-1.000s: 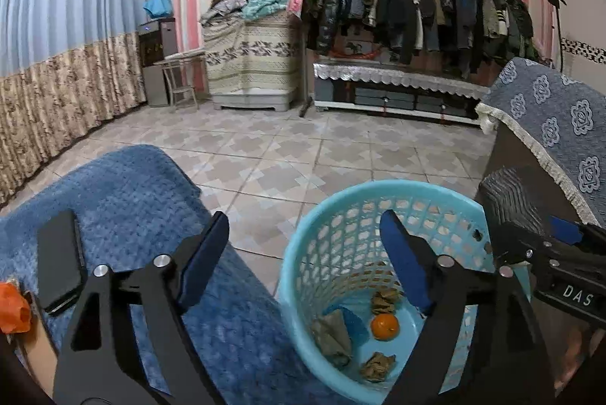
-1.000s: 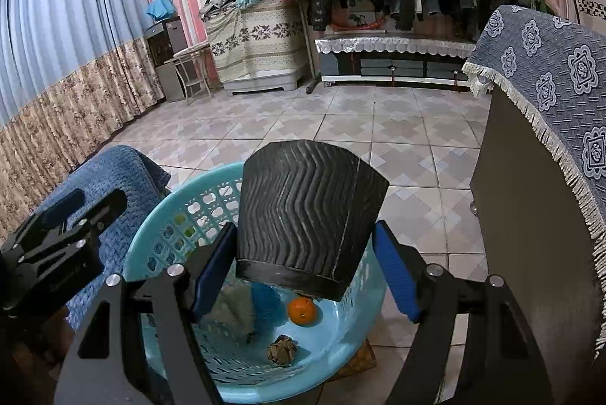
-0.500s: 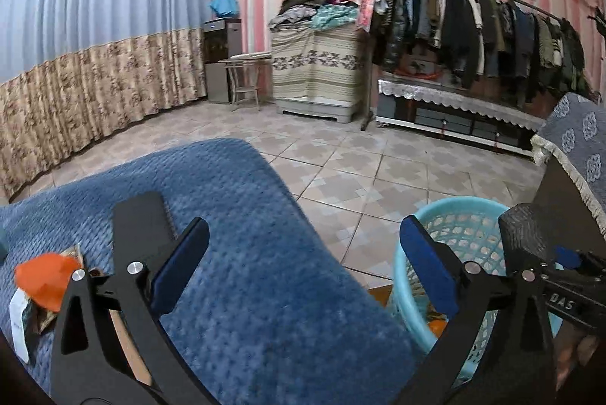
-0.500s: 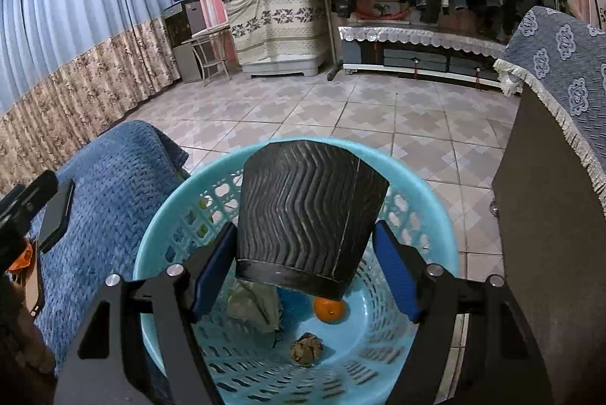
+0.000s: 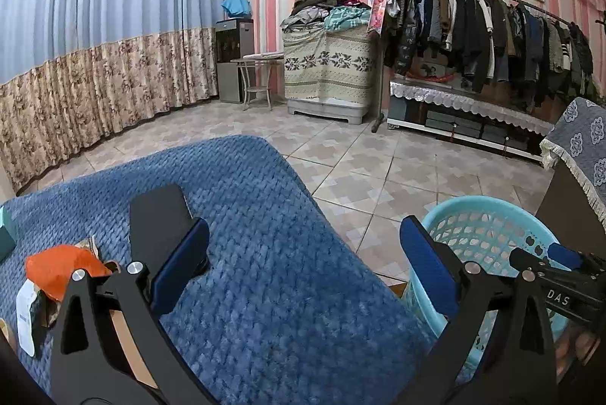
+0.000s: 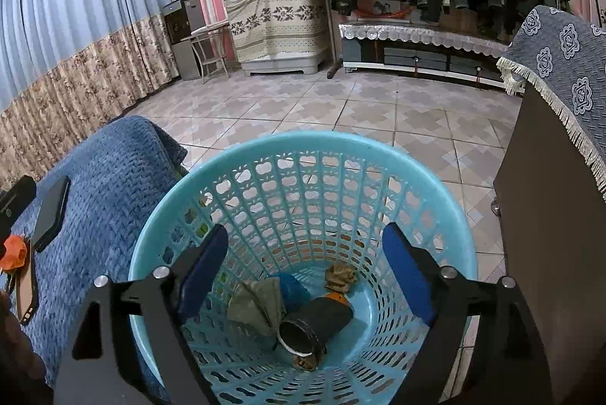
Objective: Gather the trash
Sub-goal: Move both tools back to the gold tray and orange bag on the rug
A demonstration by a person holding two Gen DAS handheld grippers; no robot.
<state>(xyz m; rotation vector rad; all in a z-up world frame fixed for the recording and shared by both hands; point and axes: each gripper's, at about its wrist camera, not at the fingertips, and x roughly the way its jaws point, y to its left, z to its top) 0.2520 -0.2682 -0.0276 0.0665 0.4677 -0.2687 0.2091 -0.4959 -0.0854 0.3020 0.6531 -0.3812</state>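
A light blue plastic basket (image 6: 435, 185) stands on the tiled floor. On its bottom lies a black ribbed cup (image 6: 314, 323) on its side, among a crumpled olive rag (image 6: 257, 302), brown scraps and an orange. My right gripper (image 6: 303, 276) hovers over the basket, its jaws opening with nothing between them. My left gripper (image 5: 303, 265) stands open and empty over the blue blanket (image 5: 265, 253). To its left on the blanket lie an orange wrapper (image 5: 60, 265), a white packet (image 5: 26, 310) and a black phone (image 5: 159, 215). The basket (image 5: 488, 215) shows at the right of the left wrist view.
A dark cabinet (image 6: 549, 215) with a patterned blue cloth stands right of the basket. Across the tiled floor are a clothes rack (image 5: 484, 22), a covered pile of laundry (image 5: 325, 64) and curtains along the left wall. A brown notebook-like thing (image 6: 26, 287) lies near the blanket's edge.
My right gripper let go of the black cup, which dropped into the basket. My left gripper swung left from over the basket to over the blanket and opened wider.
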